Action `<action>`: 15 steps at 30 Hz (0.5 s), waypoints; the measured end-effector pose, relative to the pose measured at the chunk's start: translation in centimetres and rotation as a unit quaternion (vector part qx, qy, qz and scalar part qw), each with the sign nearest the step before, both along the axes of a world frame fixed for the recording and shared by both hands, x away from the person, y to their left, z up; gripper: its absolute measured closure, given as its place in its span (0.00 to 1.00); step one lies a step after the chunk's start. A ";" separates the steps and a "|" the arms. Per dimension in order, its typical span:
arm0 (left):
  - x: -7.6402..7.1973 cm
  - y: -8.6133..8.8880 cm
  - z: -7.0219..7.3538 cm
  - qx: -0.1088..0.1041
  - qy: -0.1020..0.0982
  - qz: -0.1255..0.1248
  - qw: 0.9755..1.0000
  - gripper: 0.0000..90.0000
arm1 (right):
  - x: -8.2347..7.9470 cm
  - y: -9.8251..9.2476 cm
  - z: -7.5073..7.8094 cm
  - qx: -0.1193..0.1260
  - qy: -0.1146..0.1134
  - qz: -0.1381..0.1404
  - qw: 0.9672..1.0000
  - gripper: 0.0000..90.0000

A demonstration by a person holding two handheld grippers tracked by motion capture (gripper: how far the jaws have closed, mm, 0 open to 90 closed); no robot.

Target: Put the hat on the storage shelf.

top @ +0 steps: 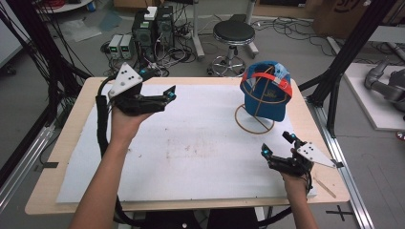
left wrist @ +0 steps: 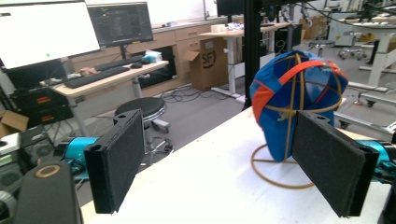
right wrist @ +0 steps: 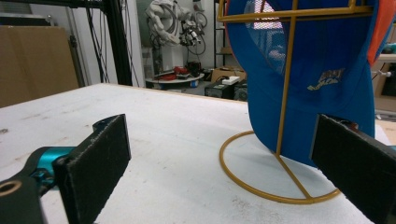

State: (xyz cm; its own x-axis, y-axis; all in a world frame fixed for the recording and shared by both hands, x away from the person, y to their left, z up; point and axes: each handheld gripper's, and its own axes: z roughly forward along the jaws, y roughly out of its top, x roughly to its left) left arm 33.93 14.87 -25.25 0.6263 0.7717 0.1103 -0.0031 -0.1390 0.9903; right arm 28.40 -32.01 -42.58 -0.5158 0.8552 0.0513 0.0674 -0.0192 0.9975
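Left tongs [top: 160, 90] raised, agape; right tongs [top: 276, 144] low beside cap [top: 264, 90]

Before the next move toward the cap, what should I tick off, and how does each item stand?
1. Left tool open: ok.
2. Right tool open: ok.
3. Cap seated on the wire stand: ok.
4. Stand upright on the table: ok.
5. Path from the right tool to the cap free: ok.
6. Stand fixed to the table: cannot tell.
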 end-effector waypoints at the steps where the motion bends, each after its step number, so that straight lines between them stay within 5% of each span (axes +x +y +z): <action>1: -0.2 0.4 -0.2 -0.003 -0.001 0.002 1.000 0.20 | 0.0 -0.1 0.0 0.000 -0.001 -0.002 1.000 0.05; 15: -3.6 5.5 -2.9 -0.009 -0.007 0.037 0.999 0.21 | 0.0 -0.3 0.0 0.001 -0.002 -0.007 1.000 0.05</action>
